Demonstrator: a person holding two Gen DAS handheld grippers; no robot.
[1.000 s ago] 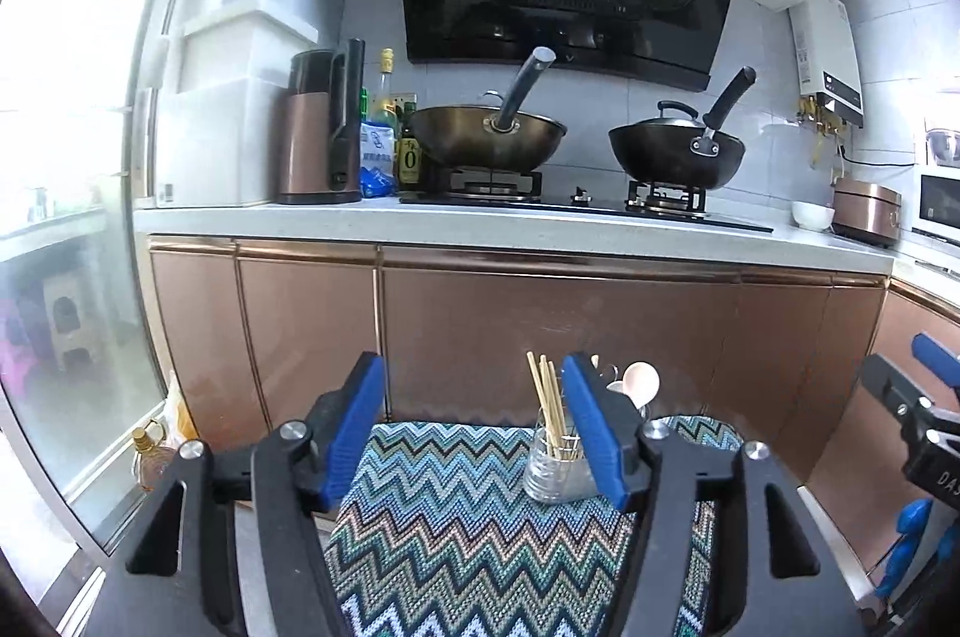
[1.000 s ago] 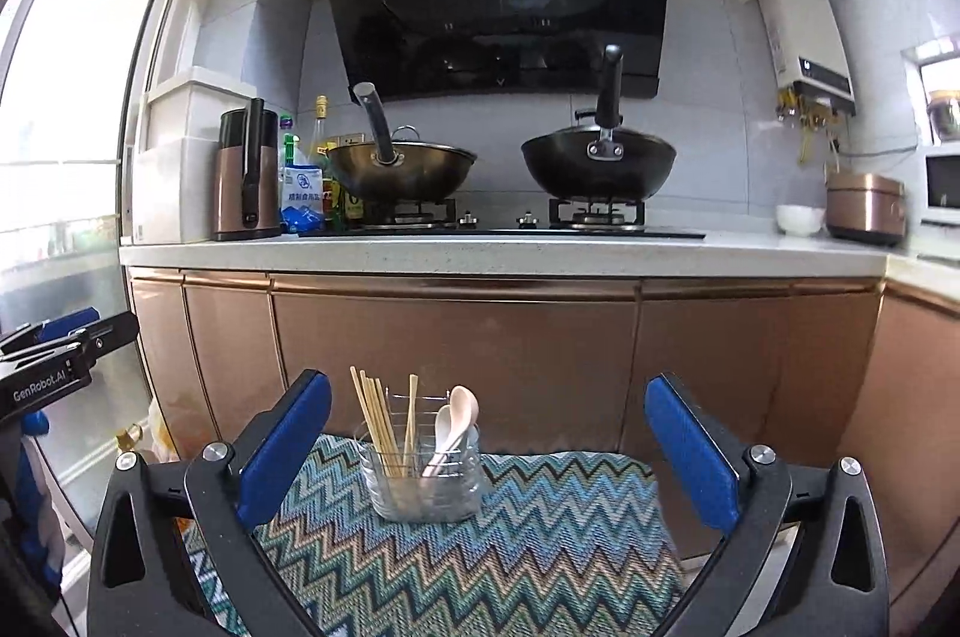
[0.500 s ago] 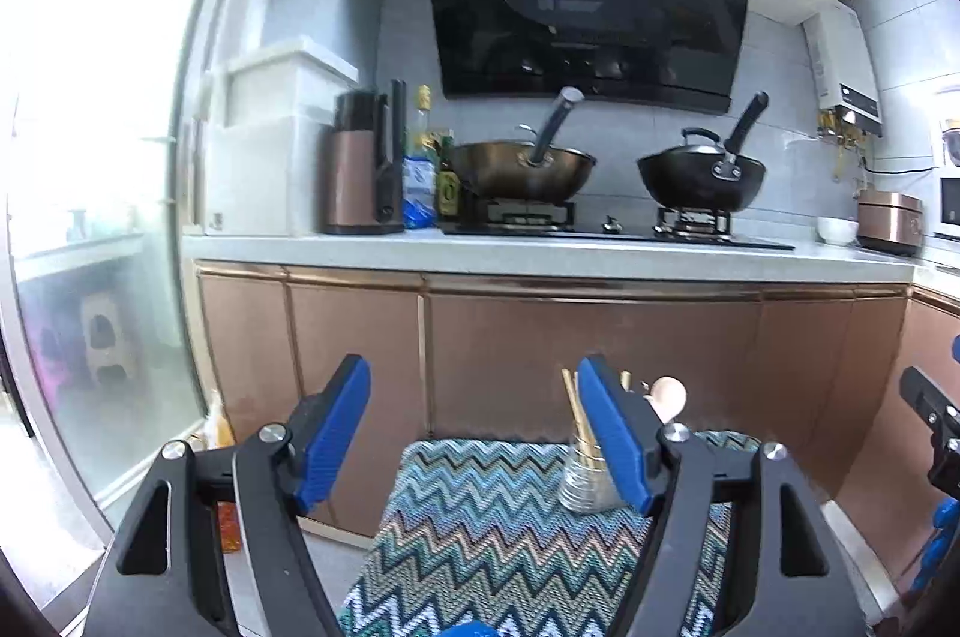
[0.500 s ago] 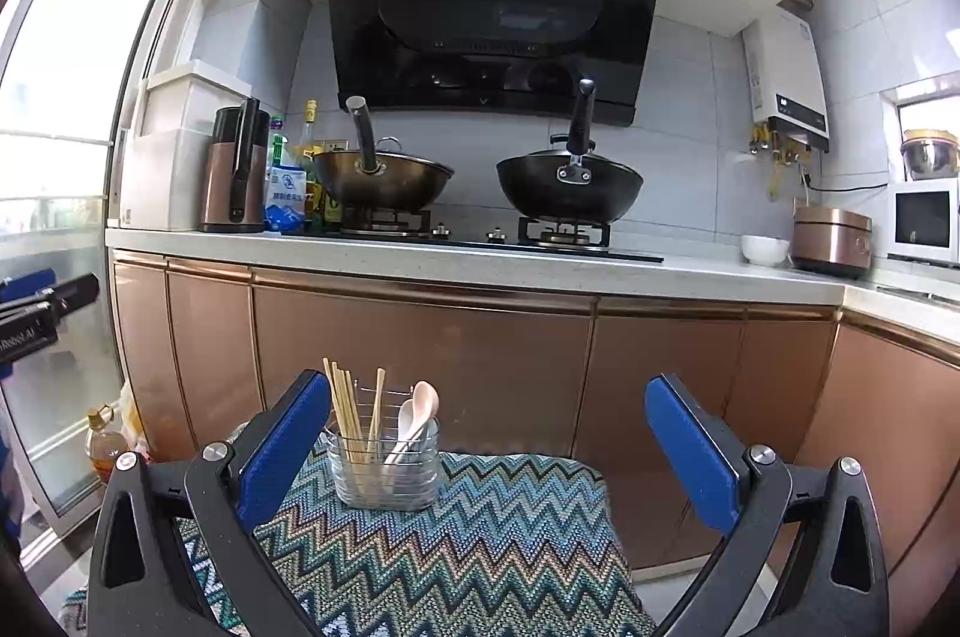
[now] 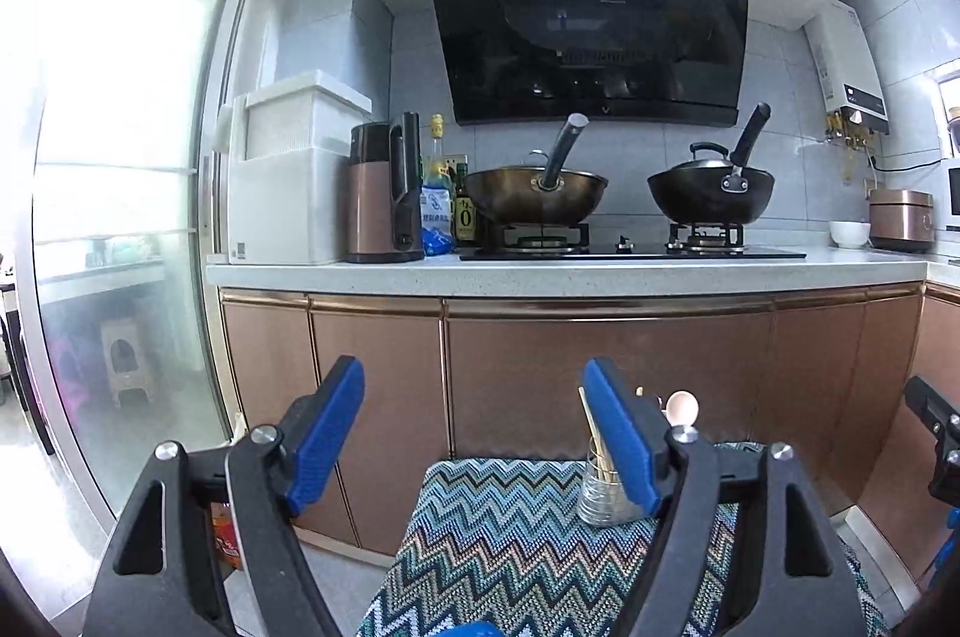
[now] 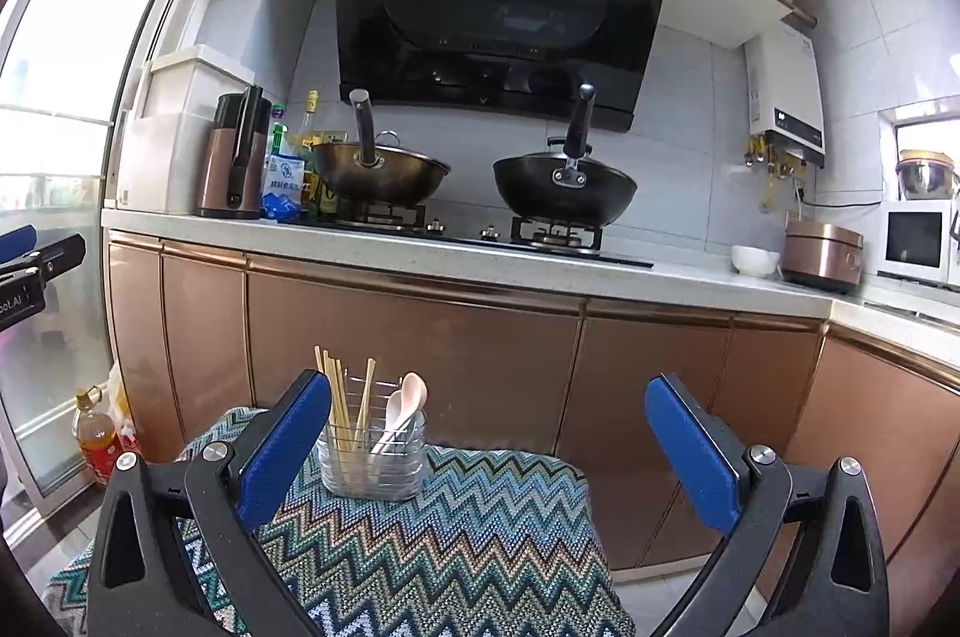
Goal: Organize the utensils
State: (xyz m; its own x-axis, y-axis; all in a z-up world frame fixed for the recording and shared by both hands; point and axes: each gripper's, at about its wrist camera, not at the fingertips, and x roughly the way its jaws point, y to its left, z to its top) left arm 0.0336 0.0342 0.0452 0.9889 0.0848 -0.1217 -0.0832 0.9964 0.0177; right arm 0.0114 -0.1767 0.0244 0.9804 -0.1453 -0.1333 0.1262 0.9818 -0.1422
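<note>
Both claws are hanging empty, left gripper (image 5: 474, 433) opening, right gripper (image 6: 489, 445) spread wide, while the glass holder (image 6: 372, 460) is sitting on the zigzag cloth (image 6: 480, 529) holding chopsticks (image 6: 339, 412) and spoons (image 6: 408, 406): light, stiff, likely slippery, so I'd be pinching mid-shaft

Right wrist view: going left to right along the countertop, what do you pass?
White bin → copper kettle → brass-coloured wok → black wok → white bowl → rice cooker → microwave.
</note>
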